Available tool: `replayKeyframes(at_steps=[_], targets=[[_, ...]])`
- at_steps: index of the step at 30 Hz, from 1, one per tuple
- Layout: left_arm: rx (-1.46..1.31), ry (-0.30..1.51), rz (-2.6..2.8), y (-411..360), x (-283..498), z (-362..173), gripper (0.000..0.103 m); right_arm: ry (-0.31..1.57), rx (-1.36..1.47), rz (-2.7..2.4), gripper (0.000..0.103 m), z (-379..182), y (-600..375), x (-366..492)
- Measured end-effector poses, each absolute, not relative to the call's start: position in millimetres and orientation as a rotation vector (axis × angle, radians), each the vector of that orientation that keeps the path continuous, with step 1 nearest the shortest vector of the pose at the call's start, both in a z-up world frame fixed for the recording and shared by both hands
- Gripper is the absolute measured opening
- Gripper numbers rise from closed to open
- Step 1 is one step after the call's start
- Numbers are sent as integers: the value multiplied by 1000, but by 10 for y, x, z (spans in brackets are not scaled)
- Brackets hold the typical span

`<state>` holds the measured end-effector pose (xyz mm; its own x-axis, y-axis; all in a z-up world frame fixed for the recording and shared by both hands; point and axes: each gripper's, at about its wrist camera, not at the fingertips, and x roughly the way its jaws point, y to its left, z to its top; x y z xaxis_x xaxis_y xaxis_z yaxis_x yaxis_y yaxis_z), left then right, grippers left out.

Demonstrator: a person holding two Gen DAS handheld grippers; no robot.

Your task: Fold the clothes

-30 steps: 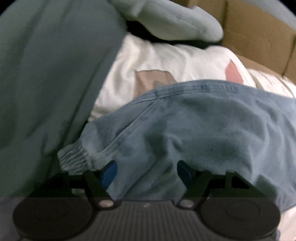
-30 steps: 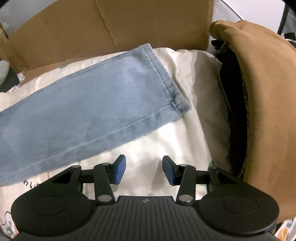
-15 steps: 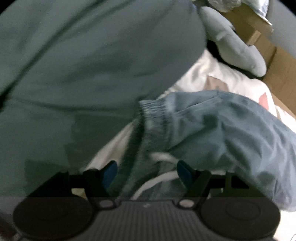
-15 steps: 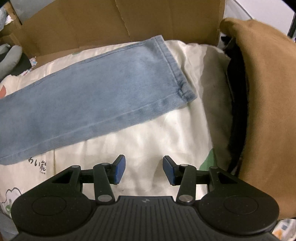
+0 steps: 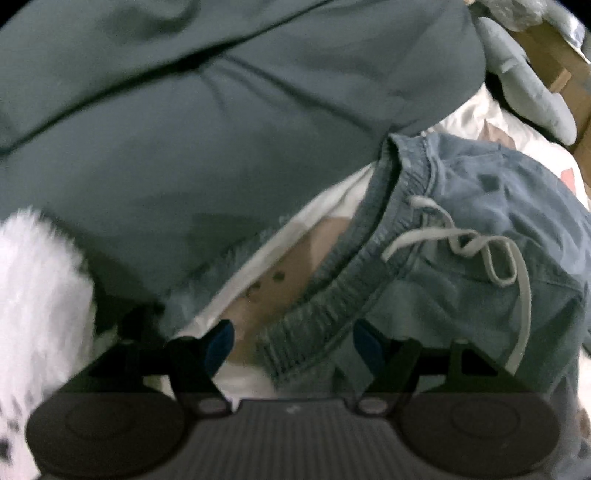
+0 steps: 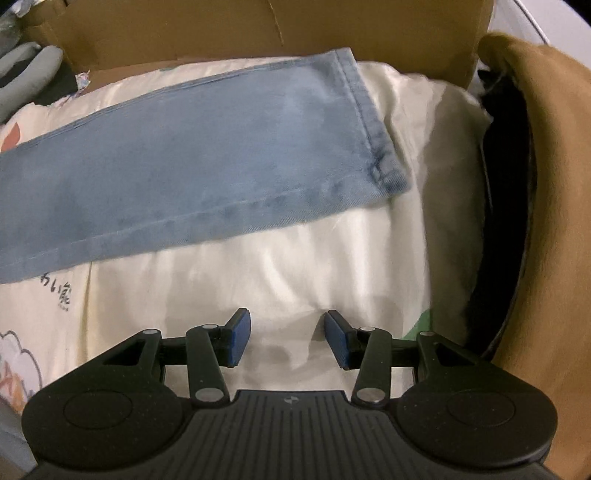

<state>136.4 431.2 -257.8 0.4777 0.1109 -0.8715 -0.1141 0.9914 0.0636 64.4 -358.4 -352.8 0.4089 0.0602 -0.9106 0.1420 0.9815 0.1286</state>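
Note:
Light blue jeans lie stretched across a cream printed sheet (image 6: 295,266). In the left wrist view their elastic waistband (image 5: 354,266) and white drawstring (image 5: 480,251) fill the lower right. My left gripper (image 5: 293,343) is open, and the waistband edge lies loosely between its blue pads without being pressed. The right wrist view shows one jeans leg (image 6: 207,155) lying flat, its hem (image 6: 373,122) toward the upper right. My right gripper (image 6: 288,338) hangs open over bare sheet, below the leg, holding nothing.
A large dark green garment (image 5: 221,129) bulges over the waistband on the left. White fluffy fabric (image 5: 33,295) sits at the far left, a grey plush shape (image 5: 528,74) at the upper right. Cardboard walls (image 6: 221,29) stand behind the bed. A brown garment (image 6: 554,184) hangs at the right.
My left gripper has travelled along the jeans to the waistband and rolled, bringing the drawstring into view. The right gripper has stayed almost in place, tilting slightly.

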Motion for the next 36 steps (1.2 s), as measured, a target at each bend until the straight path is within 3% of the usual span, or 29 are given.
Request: replayKeyframes(at_steps=[10,19,36], targets=[[-198,1082,96,4418,928,-2727,69,1127,257,-13,51,-3315,-3350,406],[-577,1073,207,4730,742,-2798,67,1115,303,-106,51,-2827,-3549,207],[-545,1077,193,4646,830,-2039,67,1105,532,-10,51,-2288,-3853,-299]])
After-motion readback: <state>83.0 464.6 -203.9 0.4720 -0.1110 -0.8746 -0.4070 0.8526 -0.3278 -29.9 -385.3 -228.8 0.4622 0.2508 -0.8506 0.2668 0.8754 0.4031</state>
